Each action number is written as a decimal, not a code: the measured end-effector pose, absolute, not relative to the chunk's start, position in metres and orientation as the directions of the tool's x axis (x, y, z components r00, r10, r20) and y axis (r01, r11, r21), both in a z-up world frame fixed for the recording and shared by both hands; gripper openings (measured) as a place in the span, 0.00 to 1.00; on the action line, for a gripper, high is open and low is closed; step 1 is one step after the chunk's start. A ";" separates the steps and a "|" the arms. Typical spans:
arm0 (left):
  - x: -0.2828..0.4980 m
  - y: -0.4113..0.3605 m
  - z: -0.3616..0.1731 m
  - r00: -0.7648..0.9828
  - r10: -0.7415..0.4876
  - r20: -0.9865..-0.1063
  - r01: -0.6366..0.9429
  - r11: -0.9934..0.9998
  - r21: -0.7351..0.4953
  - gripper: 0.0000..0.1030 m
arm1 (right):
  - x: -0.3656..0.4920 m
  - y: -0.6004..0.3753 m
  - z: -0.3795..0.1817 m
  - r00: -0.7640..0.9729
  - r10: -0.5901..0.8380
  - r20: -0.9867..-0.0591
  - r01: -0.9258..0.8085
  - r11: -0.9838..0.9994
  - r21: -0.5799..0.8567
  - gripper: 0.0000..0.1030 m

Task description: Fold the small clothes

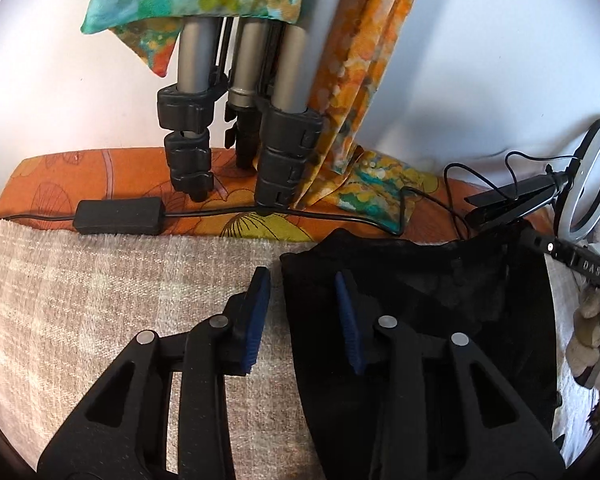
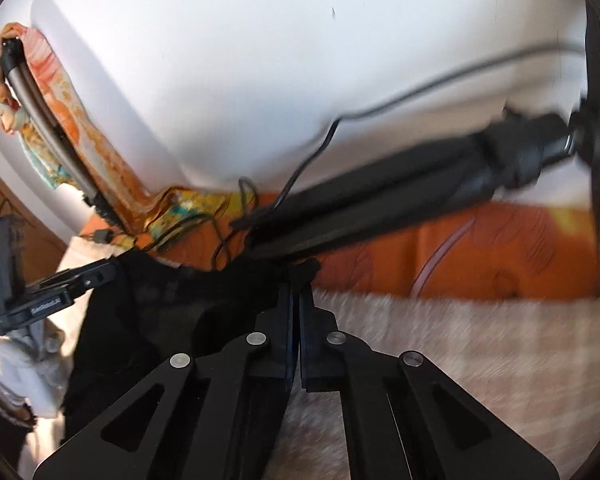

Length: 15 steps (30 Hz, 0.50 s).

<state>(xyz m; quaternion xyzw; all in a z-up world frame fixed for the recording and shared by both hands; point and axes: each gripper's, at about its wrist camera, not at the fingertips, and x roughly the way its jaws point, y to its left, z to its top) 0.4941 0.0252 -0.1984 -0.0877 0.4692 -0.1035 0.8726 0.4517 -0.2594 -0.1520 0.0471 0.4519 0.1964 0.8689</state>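
A black garment (image 1: 420, 300) lies spread on a grey woven towel (image 1: 80, 300). My left gripper (image 1: 302, 300) is open at the garment's left edge. One blue pad (image 1: 256, 320) is over the towel and the other sits above the black cloth, so the edge lies between them unpressed. In the right wrist view my right gripper (image 2: 299, 284) is shut on the far right corner of the black garment (image 2: 160, 300). A tuft of cloth pokes out past its tips. The left gripper (image 2: 40, 300) shows at the left there.
Silver tripod legs (image 1: 284, 152) stand on an orange floral sheet (image 1: 80, 176) behind the towel, draped with colourful scarves (image 1: 364, 80). A black power box (image 1: 120, 216) and its cable run along the towel's far edge. A ring light (image 1: 588, 192) on a small black tripod (image 2: 380, 216) lies at the right.
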 end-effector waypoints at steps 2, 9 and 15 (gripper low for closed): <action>0.495 0.024 -0.199 0.538 -0.261 -0.802 0.100 0.964 -0.247 0.33 | 0.454 -0.261 -0.152 0.515 0.382 -0.768 -0.311 0.918 0.248 0.01; 0.503 0.014 -0.201 0.540 -0.250 -0.803 0.122 0.968 -0.220 0.17 | 0.458 -0.269 -0.163 0.468 0.439 -0.767 -0.289 0.896 0.337 0.24; 0.498 0.006 -0.194 0.569 -0.251 -0.783 0.146 0.968 -0.204 0.03 | 0.454 -0.256 -0.165 0.445 0.468 -0.764 -0.328 0.878 0.347 0.03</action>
